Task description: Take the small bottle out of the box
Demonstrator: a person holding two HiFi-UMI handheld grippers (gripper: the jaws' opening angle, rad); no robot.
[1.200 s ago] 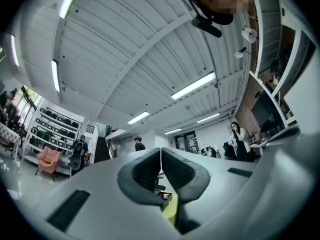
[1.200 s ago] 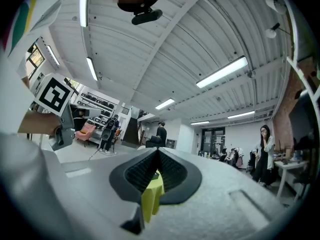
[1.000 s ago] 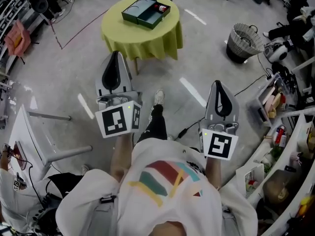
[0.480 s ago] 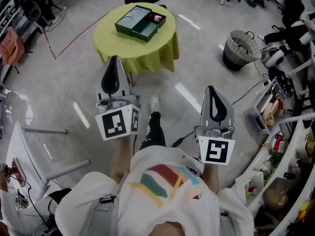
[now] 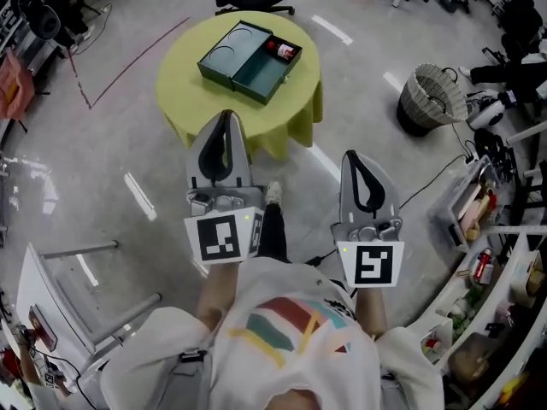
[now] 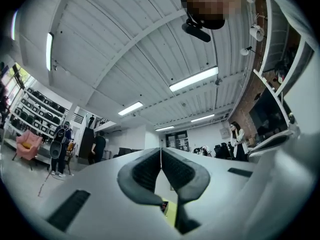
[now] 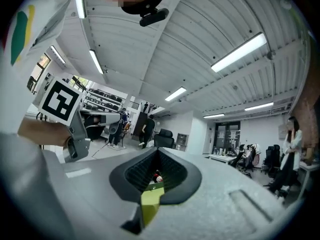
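Bottle (image 5: 285, 51) is the goal and is not yet touched: it lies in the far right corner of the box, well ahead of both claws. The round worktop (image 5: 184, 101), draped in yellow-green cloth, stands on the floor in front of the person. On it sits the dark green box (image 5: 256, 73), with its lid (image 5: 220, 54) swung flat to the left so the tray is open from above. Apart from the red and white bottle, the tray looks bare. The left claw (image 5: 226, 118) is held out at the worktop's near edge, pads pressed together on nothing. The right claw (image 5: 356, 156) hangs over the floor beside it, also narrow and empty, tips meeting. I judge both are carried closed simply for the approach, and one must spread before any grasp
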